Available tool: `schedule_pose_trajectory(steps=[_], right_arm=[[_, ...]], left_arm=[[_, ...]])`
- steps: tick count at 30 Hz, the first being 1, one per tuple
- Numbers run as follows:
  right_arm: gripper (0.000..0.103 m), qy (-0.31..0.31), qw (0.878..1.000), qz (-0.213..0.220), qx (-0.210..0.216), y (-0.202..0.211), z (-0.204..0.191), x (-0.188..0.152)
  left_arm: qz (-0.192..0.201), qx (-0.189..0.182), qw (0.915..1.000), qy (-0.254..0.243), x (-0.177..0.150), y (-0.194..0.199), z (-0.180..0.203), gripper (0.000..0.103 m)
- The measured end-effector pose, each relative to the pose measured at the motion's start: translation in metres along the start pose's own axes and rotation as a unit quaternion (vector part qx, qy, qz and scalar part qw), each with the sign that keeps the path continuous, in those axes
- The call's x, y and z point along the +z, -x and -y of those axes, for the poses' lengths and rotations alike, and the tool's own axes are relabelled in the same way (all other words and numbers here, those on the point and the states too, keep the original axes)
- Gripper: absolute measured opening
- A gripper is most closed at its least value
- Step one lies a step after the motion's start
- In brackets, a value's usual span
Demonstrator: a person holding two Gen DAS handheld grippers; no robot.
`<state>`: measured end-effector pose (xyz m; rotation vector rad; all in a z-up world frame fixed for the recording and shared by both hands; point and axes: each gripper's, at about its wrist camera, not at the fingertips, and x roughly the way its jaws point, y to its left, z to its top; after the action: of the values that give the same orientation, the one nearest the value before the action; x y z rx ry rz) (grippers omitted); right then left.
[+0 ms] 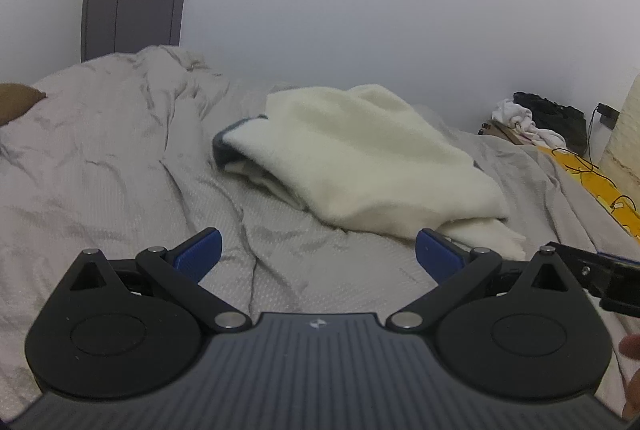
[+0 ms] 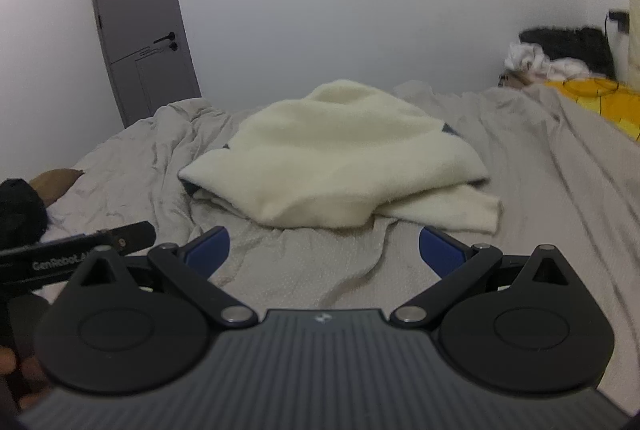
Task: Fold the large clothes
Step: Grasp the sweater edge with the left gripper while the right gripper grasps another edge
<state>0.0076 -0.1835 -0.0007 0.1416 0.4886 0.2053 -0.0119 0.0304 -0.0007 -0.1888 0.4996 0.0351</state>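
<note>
A cream fleece garment (image 1: 360, 158) with a dark grey outer side lies in a loose, partly folded heap on the grey bedding (image 1: 100, 170). It fills the middle of the right wrist view as the same cream garment (image 2: 332, 158). My left gripper (image 1: 318, 250) hovers open above the bedding, short of the garment's near edge, with nothing between its blue pads. My right gripper (image 2: 324, 244) is open too, just in front of the garment's near hem. Part of the right gripper (image 1: 600, 270) shows at the right edge of the left wrist view.
A grey door (image 2: 140, 26) stands at the back left beside a white wall. A brown pillow (image 1: 18, 102) lies at the left of the bed. A yellow cloth (image 2: 600, 98) and a pile of dark and white clothes (image 2: 560, 54) sit at the back right.
</note>
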Motion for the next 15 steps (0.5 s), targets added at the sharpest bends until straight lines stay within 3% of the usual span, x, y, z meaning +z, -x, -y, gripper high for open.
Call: schedule_pose_trajectory(steps=[5,10,15], right_arm=[[0.101,-0.036,0.999,-0.025,0.010,-0.021,0.012,0.008],[0.101,-0.090,0.994,-0.053,0.036,-0.041,0.027,0.029],[0.101,-0.131,0.988,-0.070,0.030,-0.074,0.039,0.051]], left_arm=[[-0.017,0.021,0.9996,0.005,0.009,-0.031,-0.003,0.103],[-0.047,0.014,0.9987,0.015,0.030,-0.067,-0.005,0.103],[-0.075,-0.009,0.9963,0.039,0.056,-0.113,-0.009,0.103]])
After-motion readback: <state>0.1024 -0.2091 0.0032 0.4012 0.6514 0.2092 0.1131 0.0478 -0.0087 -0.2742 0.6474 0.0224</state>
